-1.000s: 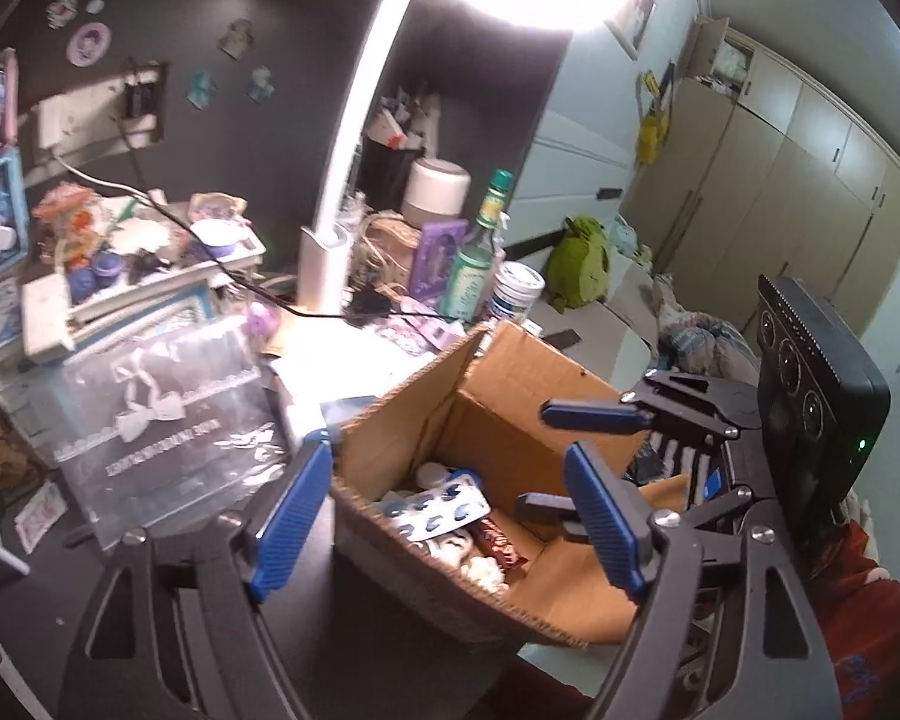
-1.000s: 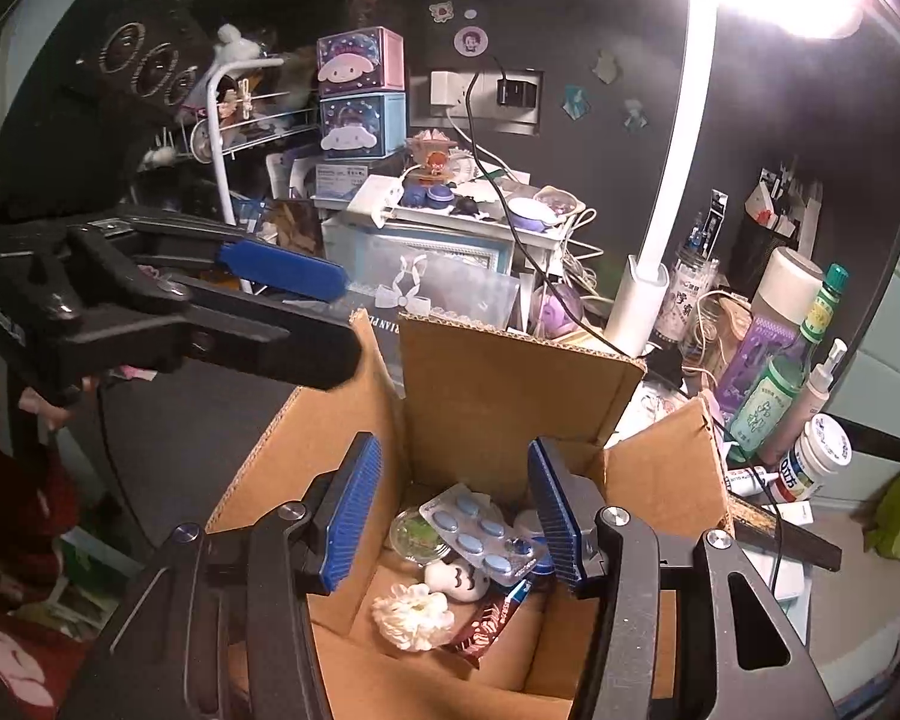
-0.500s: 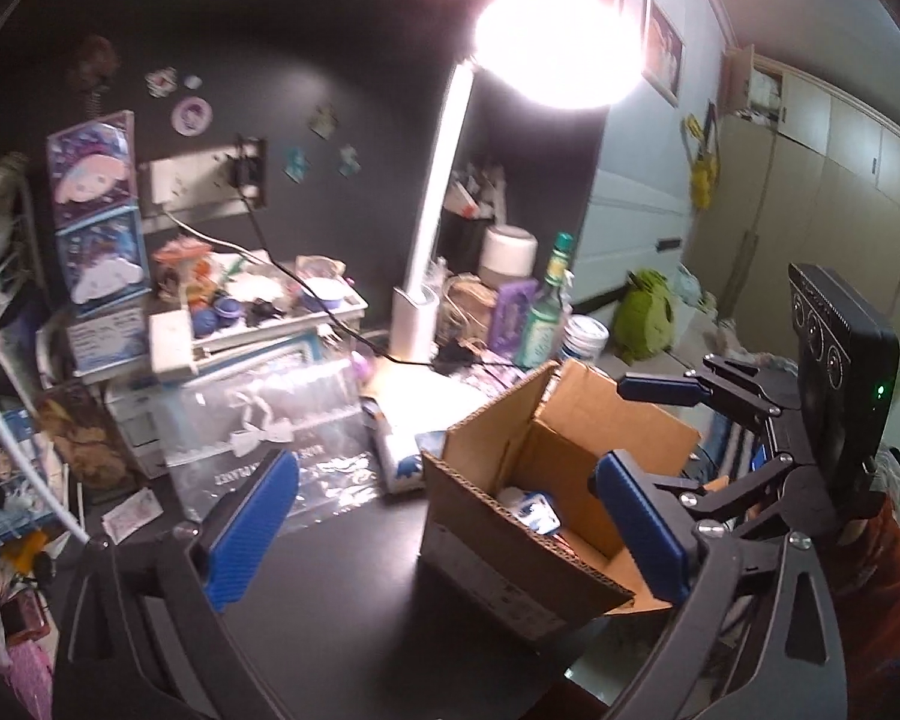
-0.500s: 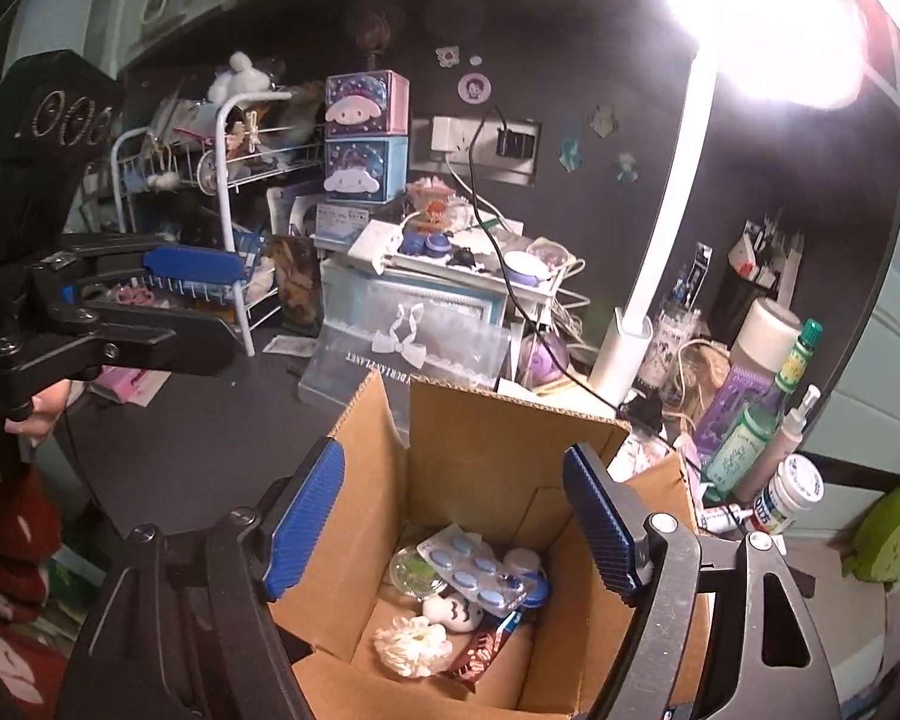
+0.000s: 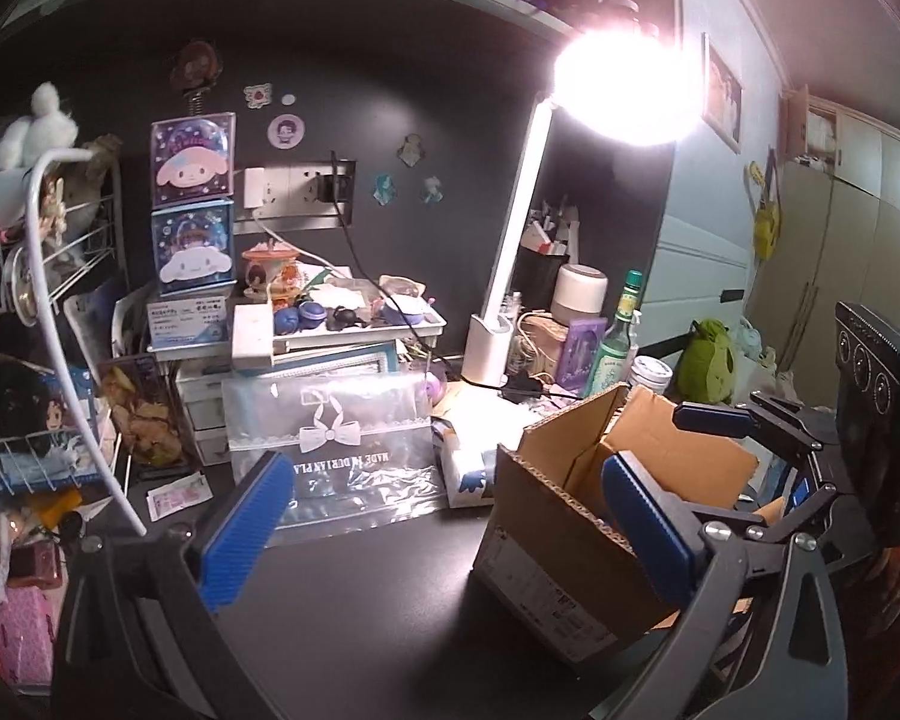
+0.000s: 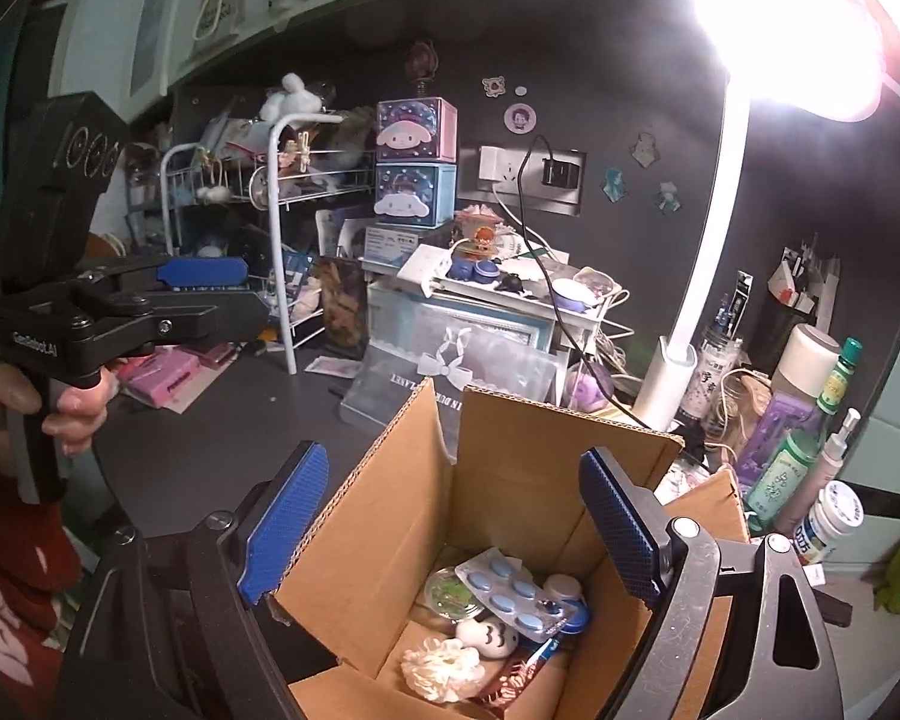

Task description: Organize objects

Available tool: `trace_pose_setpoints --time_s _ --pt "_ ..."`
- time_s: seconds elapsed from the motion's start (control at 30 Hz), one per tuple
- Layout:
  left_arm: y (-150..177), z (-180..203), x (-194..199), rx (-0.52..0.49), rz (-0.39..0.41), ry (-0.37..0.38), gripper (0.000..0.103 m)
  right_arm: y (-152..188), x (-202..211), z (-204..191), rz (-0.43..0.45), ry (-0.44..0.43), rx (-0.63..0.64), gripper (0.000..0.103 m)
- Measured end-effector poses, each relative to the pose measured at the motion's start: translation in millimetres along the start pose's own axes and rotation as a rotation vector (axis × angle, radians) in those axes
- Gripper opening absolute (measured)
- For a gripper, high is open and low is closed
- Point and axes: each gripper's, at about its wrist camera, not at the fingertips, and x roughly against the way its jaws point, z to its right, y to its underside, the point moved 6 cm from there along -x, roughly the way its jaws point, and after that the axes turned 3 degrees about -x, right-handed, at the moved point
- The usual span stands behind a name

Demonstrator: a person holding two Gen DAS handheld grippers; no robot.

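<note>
An open cardboard box point(image 6: 510, 456) stands on the dark desk point(image 5: 360, 594); it also shows in the left wrist view point(image 5: 546, 516). Inside lie a blue pill blister pack point(image 6: 510, 591), a white egg-shaped toy point(image 6: 489, 636), a cream scrunchie point(image 6: 441, 669) and other small items. My right gripper point(image 6: 447, 531) is open and empty above the box. My left gripper point(image 5: 444, 537) is open and empty, to the left of the box above the desk; it also shows in the right wrist view point(image 6: 201, 273).
A clear plastic pouch with a bow point(image 5: 330, 438) leans behind the box. A white lamp point(image 5: 510, 276) stands at the back, bottles point(image 6: 834, 420) to the right, a wire rack point(image 5: 36, 324) at the left, stacked drawers and trays point(image 5: 330, 324) behind.
Both grippers have pulled back and up from the box. The right gripper's jaws have opened wider. The left gripper has swung left, away from the box.
</note>
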Motion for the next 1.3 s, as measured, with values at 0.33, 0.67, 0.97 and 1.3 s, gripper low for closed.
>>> trace_pose_setpoints --time_s 0.33,0.67,0.97,1.3 --pt "5.3 -5.4 -3.4 0.012 -0.003 -0.035 0.102 0.2 -3.8 6.9 0.015 -0.026 -0.041 0.085" --pt "6.6 -6.2 -3.7 0.012 -0.010 -0.040 0.102 0.0 -5.9 9.9 0.005 -0.022 -0.044 0.085" --pt "8.3 -8.9 -5.1 0.025 -0.016 -0.043 0.102 0.0 -7.1 11.3 0.003 -0.017 -0.046 0.085" --pt "10.0 -12.2 -7.9 0.030 -0.022 -0.049 0.102 -0.6 -7.8 12.0 0.001 -0.019 -0.044 0.085"
